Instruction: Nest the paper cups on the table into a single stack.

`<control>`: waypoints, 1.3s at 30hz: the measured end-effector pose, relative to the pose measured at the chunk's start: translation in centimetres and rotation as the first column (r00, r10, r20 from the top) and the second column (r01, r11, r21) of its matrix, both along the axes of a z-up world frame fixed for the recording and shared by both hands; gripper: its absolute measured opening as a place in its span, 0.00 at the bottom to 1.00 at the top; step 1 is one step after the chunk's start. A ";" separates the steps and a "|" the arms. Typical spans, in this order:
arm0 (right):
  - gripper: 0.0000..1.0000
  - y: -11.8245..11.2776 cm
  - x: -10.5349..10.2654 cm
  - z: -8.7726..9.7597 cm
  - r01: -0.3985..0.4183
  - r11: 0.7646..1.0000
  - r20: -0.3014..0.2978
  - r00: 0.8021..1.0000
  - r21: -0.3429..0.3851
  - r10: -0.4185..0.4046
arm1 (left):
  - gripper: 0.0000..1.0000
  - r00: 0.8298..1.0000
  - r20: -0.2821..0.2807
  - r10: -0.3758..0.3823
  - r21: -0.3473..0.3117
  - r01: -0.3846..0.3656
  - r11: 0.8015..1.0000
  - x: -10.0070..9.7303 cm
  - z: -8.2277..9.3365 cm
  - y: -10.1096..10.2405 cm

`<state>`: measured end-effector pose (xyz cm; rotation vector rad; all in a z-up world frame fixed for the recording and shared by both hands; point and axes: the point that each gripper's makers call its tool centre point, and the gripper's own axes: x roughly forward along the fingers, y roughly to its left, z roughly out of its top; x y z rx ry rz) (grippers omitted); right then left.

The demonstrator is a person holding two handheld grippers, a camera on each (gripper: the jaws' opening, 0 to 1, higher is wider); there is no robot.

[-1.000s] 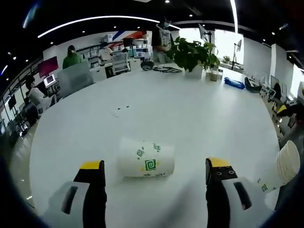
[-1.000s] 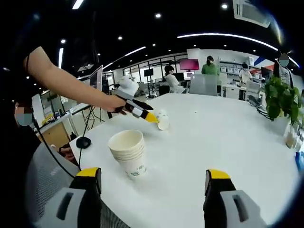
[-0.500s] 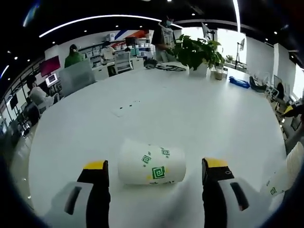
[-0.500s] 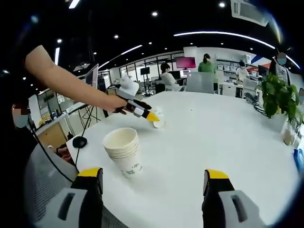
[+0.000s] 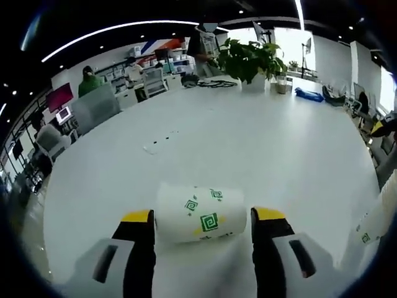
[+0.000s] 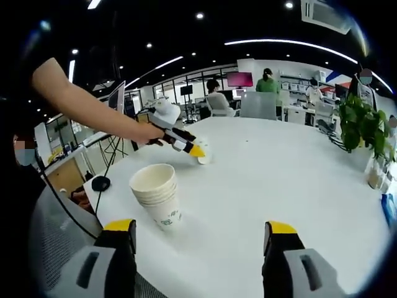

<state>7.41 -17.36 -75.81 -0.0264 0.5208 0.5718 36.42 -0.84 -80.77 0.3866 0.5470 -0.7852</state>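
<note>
Paper cup point(image 5: 198, 213) lies sideways on the white counter point(image 5: 248, 149) between the left gripper point(image 5: 201, 223) fingers, touching or nearly so; squeeze lightly, avoid crushing it, then carry toward the stack point(image 6: 156, 194) at 10 o'clock of the wide-open right gripper point(image 6: 201, 236)

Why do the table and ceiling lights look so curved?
Fisheye distortion: in the left gripper view the white table bulges and the lying cup looks oversized; in the right gripper view the ceiling light strip arcs, while the cup stack stays sharp.
</note>
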 end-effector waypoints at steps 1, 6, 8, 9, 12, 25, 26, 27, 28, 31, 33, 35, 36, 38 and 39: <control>0.85 0.0 0.0 0.0 0.000 1.000 0.000 1.000 0.000 0.000 | 0.68 1.000 0.001 -0.002 0.005 0.002 1.000 0.0 -0.1 0.0; 0.84 -0.1 0.0 -0.2 0.002 1.000 -0.005 1.000 -0.004 -0.002 | 0.66 1.000 0.001 -0.012 0.033 0.012 0.999 0.0 -0.7 -0.7; 0.84 -0.2 0.0 -0.2 0.004 1.000 -0.006 1.000 -0.004 -0.004 | 0.61 1.000 -0.005 -0.007 0.032 0.008 0.999 0.1 -0.8 -0.7; 0.84 -0.2 0.0 -0.2 0.007 1.000 -0.007 1.000 -0.006 -0.007 | 0.61 1.000 -0.004 -0.002 0.032 0.002 0.999 0.1 -0.7 -0.7; 0.84 -0.3 0.1 -0.2 0.010 1.000 -0.007 1.000 -0.006 -0.010 | 0.61 1.000 -0.005 0.010 0.025 -0.010 1.000 0.2 -0.6 -0.9; 0.84 -0.2 0.1 0.0 0.004 1.000 0.000 1.000 -0.005 -0.004 | 0.60 1.000 0.027 0.015 0.019 -0.016 1.000 -0.3 0.5 0.2; 0.84 -0.1 0.1 0.0 0.004 1.000 0.002 1.000 -0.003 -0.004 | 0.60 0.999 0.028 0.016 0.022 -0.017 1.000 -0.2 0.5 0.3; 0.84 -0.1 0.1 0.0 0.003 1.000 0.003 1.000 -0.002 -0.003 | 0.60 0.999 0.028 0.017 0.022 -0.017 1.000 -0.4 0.8 0.4; 0.83 -0.1 0.1 0.0 0.003 1.000 0.004 1.000 -0.003 -0.003 | 0.60 0.999 0.026 0.019 0.018 -0.020 1.000 -0.6 1.0 0.5; 0.83 -0.1 0.0 0.1 -0.002 1.000 0.008 1.000 -0.002 0.002 | 0.59 0.999 0.016 0.027 0.012 -0.027 1.000 -1.1 1.3 0.8; 0.83 0.0 0.0 0.2 -0.005 1.000 0.012 1.000 -0.004 0.005 | 0.59 1.000 0.010 0.029 0.007 -0.029 1.000 -1.6 1.3 1.0; 0.83 0.1 0.0 0.2 -0.008 1.000 0.015 1.000 -0.006 0.008 | 0.59 1.000 0.006 0.028 0.002 -0.028 1.000 -2.0 1.4 1.1; 0.83 0.1 0.0 0.3 -0.010 1.000 0.018 1.000 -0.006 0.010 | 0.59 1.000 0.006 0.026 -0.001 -0.026 1.000 -2.4 1.6 1.1; 0.83 0.1 0.0 0.3 -0.012 1.000 0.020 1.000 -0.007 0.012 | 0.59 1.000 0.013 0.018 -0.004 -0.018 1.000 -3.0 2.0 1.2; 0.82 0.1 0.0 0.3 -0.012 1.000 0.022 1.000 -0.008 0.012 | 0.59 1.000 0.012 0.015 -0.007 -0.015 1.000 -3.2 2.1 1.2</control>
